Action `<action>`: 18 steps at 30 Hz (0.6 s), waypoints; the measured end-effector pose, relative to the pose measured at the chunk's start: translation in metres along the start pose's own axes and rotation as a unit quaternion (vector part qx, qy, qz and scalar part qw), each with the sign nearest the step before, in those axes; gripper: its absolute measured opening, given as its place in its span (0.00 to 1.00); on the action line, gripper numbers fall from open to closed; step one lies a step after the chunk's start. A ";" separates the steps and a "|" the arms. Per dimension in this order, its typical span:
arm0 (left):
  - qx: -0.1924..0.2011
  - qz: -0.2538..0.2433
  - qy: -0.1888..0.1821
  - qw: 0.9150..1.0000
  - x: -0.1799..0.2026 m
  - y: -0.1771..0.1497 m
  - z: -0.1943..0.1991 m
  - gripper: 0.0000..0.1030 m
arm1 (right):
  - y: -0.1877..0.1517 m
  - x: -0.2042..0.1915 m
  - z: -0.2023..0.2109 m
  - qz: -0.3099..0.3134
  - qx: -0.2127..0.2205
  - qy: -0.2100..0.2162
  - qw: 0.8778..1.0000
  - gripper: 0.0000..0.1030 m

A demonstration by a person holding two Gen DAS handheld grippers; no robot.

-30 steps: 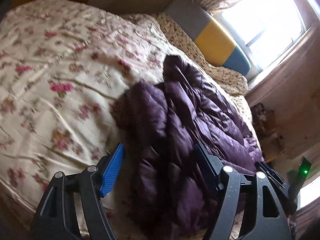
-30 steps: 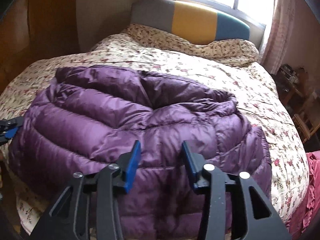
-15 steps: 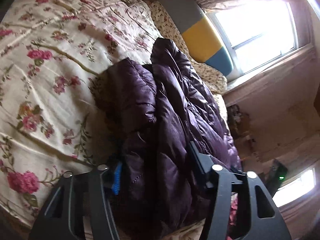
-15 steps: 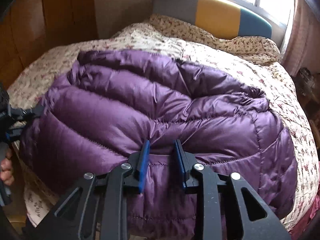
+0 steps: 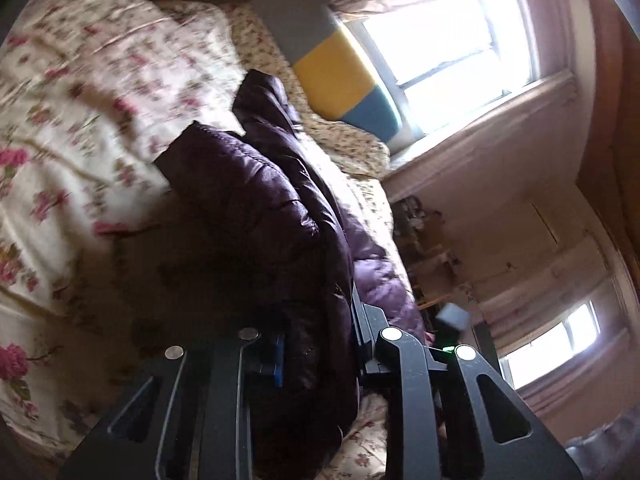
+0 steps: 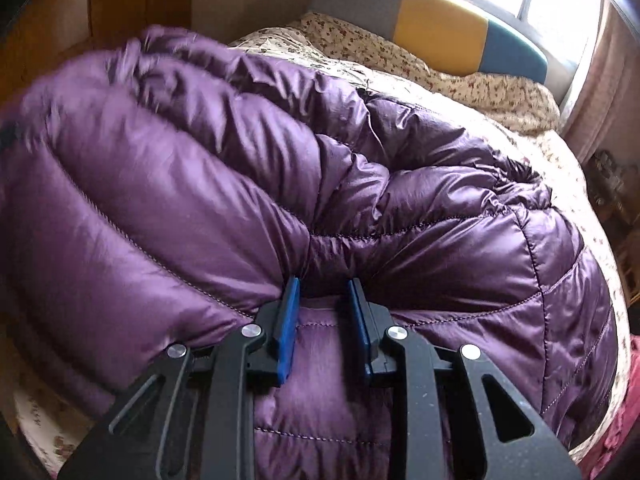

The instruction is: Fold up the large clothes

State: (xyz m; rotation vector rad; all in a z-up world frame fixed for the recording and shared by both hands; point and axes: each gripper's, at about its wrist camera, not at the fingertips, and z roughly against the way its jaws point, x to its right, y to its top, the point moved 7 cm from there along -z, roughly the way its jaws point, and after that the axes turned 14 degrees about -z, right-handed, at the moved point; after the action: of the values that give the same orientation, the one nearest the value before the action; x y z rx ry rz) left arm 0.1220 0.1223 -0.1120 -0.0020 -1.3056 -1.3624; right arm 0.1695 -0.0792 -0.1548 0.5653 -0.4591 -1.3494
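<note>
A puffy purple quilted jacket (image 6: 200, 184) lies bunched on a floral bedspread (image 6: 540, 148). In the right wrist view my right gripper (image 6: 323, 312) pinches a fold of the jacket's near edge between its blue pads. In the left wrist view the jacket (image 5: 256, 208) rises as a dark ridge off the bedspread (image 5: 80, 120). My left gripper (image 5: 318, 344) has a thick wad of its end between the fingers, with the jaws closing onto it. The jacket's left side is blurred in the right wrist view.
A grey, yellow and blue headboard (image 6: 440, 28) stands at the far end under a bright window (image 5: 448, 40). A cluttered nightstand (image 5: 420, 232) sits beside the bed's right edge. Red cloth (image 6: 616, 432) lies at the near right corner.
The left jaws went from wide open around the jacket's end to squeezed on it, and tilted up with it. The right gripper sank closer and narrowed onto a fold.
</note>
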 end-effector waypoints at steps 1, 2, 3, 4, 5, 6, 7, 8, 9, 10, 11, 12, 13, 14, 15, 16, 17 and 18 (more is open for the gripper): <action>0.000 -0.007 -0.002 1.000 0.007 0.002 -0.001 0.23 | -0.001 0.000 -0.001 0.000 0.001 -0.001 1.000 0.24; 0.000 -0.016 -0.005 1.000 0.015 0.006 -0.004 0.23 | -0.001 0.000 -0.001 0.001 0.002 -0.001 1.000 0.24; 0.000 -0.021 -0.007 1.000 0.022 0.008 -0.007 0.23 | -0.001 0.000 -0.001 0.005 0.004 -0.003 1.000 0.24; 0.000 -0.030 -0.009 1.000 0.031 0.012 -0.010 0.23 | -0.001 0.000 0.000 0.007 0.004 -0.003 1.000 0.23; 0.000 -0.039 -0.012 0.999 0.040 0.015 -0.013 0.23 | 0.000 0.000 0.000 0.005 0.003 -0.002 1.000 0.23; -0.001 -0.047 -0.014 0.999 0.048 0.018 -0.017 0.23 | 0.001 0.002 0.002 0.003 0.002 0.001 1.000 0.23; -0.001 -0.054 -0.015 0.998 0.055 0.022 -0.020 0.23 | 0.002 0.003 0.005 0.006 0.001 0.002 1.000 0.23; -0.001 -0.059 -0.016 0.998 0.061 0.023 -0.023 0.23 | 0.003 0.003 0.008 0.008 0.001 0.003 1.000 0.23; -0.003 -0.068 -0.016 0.998 0.070 0.027 -0.027 0.23 | 0.005 0.006 0.013 0.004 0.000 0.008 1.000 0.26; -0.004 -0.072 -0.016 0.997 0.075 0.030 -0.030 0.23 | 0.007 0.011 0.018 -0.003 0.000 0.012 1.000 0.32; -0.004 -0.078 -0.016 0.997 0.081 0.033 -0.034 0.23 | 0.009 0.014 0.023 -0.010 0.001 0.016 1.000 0.39; -0.005 -0.082 -0.014 0.996 0.084 0.034 -0.035 0.23 | 0.011 0.021 0.032 -0.019 0.008 0.018 1.000 0.44; -0.008 -0.089 -0.011 0.996 0.090 0.036 -0.039 0.23 | 0.013 0.027 0.041 -0.024 0.018 0.015 0.999 0.50; -0.011 -0.093 -0.010 0.996 0.095 0.038 -0.044 0.23 | 0.016 0.034 0.049 -0.030 0.026 0.010 0.999 0.51; -0.014 -0.096 -0.009 0.995 0.099 0.039 -0.049 0.23 | 0.017 0.044 0.057 -0.038 0.033 0.004 0.999 0.51; -0.017 -0.100 -0.007 0.995 0.104 0.040 -0.053 0.23 | 0.018 0.056 0.064 -0.046 0.037 -0.004 0.998 0.51; -0.020 -0.104 -0.006 0.994 0.109 0.041 -0.059 0.23 | 0.019 0.064 0.068 -0.052 0.039 -0.011 0.998 0.51; -0.023 -0.107 -0.006 0.994 0.111 0.043 -0.063 0.23 | 0.020 0.078 0.073 -0.060 0.041 -0.025 0.997 0.51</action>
State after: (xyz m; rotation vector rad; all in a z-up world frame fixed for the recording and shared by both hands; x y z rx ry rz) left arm 0.1585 0.0182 -0.0342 0.1004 -1.3138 -1.5758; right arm 0.1535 -0.1622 -0.0864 0.6366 -0.5299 -1.4674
